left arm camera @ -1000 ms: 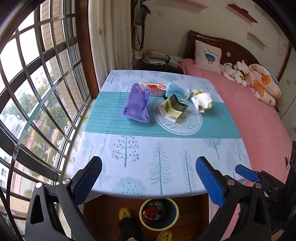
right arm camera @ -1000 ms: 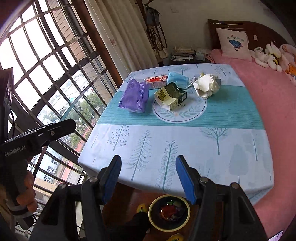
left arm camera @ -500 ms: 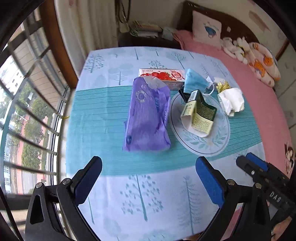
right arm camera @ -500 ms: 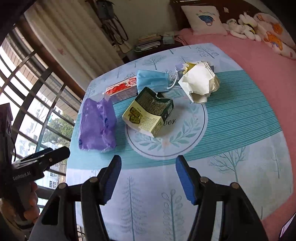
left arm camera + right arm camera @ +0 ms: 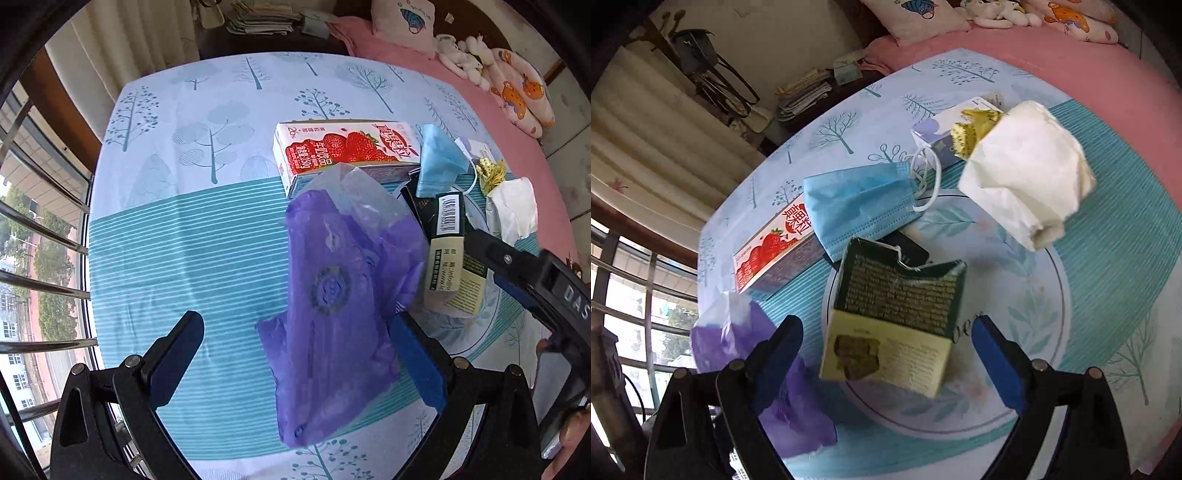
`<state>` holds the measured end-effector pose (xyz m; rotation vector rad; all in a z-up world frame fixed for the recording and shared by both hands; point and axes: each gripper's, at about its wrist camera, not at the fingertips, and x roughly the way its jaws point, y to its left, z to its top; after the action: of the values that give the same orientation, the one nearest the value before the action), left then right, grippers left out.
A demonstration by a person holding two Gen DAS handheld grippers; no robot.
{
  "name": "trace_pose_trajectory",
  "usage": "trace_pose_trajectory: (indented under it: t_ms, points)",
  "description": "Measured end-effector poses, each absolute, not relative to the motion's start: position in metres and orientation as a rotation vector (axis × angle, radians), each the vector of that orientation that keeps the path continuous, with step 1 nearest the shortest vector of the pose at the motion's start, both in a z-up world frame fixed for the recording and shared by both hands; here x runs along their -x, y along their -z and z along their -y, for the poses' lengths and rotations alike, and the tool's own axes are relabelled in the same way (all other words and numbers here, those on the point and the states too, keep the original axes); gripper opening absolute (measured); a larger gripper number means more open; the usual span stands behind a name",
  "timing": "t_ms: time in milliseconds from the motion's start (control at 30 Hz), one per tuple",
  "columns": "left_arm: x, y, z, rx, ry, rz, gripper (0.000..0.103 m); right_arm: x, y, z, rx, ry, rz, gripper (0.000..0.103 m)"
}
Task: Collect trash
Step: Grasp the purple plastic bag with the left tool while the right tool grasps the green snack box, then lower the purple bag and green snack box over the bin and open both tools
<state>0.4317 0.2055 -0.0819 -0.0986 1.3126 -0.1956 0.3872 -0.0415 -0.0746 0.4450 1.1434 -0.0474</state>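
Note:
A purple plastic bag (image 5: 340,306) lies on the tree-print tablecloth (image 5: 177,236). My left gripper (image 5: 295,362) hangs open over the bag's near end, its pads off the bag. A torn green and cream carton (image 5: 894,325) rests on the cloth's round print. My right gripper (image 5: 886,358) straddles it, its jaws opening and its pads clear of both sides. Behind the carton lie a blue face mask (image 5: 864,206), a strawberry milk carton (image 5: 768,258), a crumpled white paper (image 5: 1027,173) and a small pale box with a gold wrapper (image 5: 975,129).
A pink bed (image 5: 1071,62) with pillows and plush toys borders the table's right side. A barred window (image 5: 40,280) runs along the left. Behind the table stands a dark stand with stacked papers (image 5: 805,92). The right gripper's arm (image 5: 535,273) crosses the left wrist view's right edge.
Both grippers have come down and forward over the table, so the trash looks much larger. The right jaws have spread wider. The floor and bin below have left the view.

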Motion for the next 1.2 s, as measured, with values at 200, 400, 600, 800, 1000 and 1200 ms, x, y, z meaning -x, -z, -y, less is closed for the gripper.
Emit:
trace_pose_trajectory:
  t_ms: [200,400,600,800,1000,1200]
  points:
    - [-0.445,0.095,-0.207,0.129,0.227,-1.341,0.096,-0.402,0.097,0.026,-0.371,0.146,-1.246,0.093]
    - [-0.450,0.101,-0.200,0.154,0.306,-1.362,0.055,-0.399,0.107,0.024,-0.338,0.149,-1.301,0.084]
    - [-0.440,0.095,-0.183,0.099,0.336,-1.339,0.005,-0.387,0.096,0.028,-0.342,0.087,-1.261,0.077]
    - [-0.419,0.074,-0.179,0.107,0.324,-1.298,0.004,-0.372,0.078,0.035,-0.344,0.007,-1.216,0.074]
    - [-0.385,0.049,-0.180,0.137,0.293,-1.268,0.004,-0.340,0.054,0.052,-0.361,-0.071,-1.180,0.074]
    - [-0.328,0.024,-0.166,0.167,0.246,-1.226,0.004,-0.300,0.030,0.073,-0.338,-0.165,-1.143,0.074]
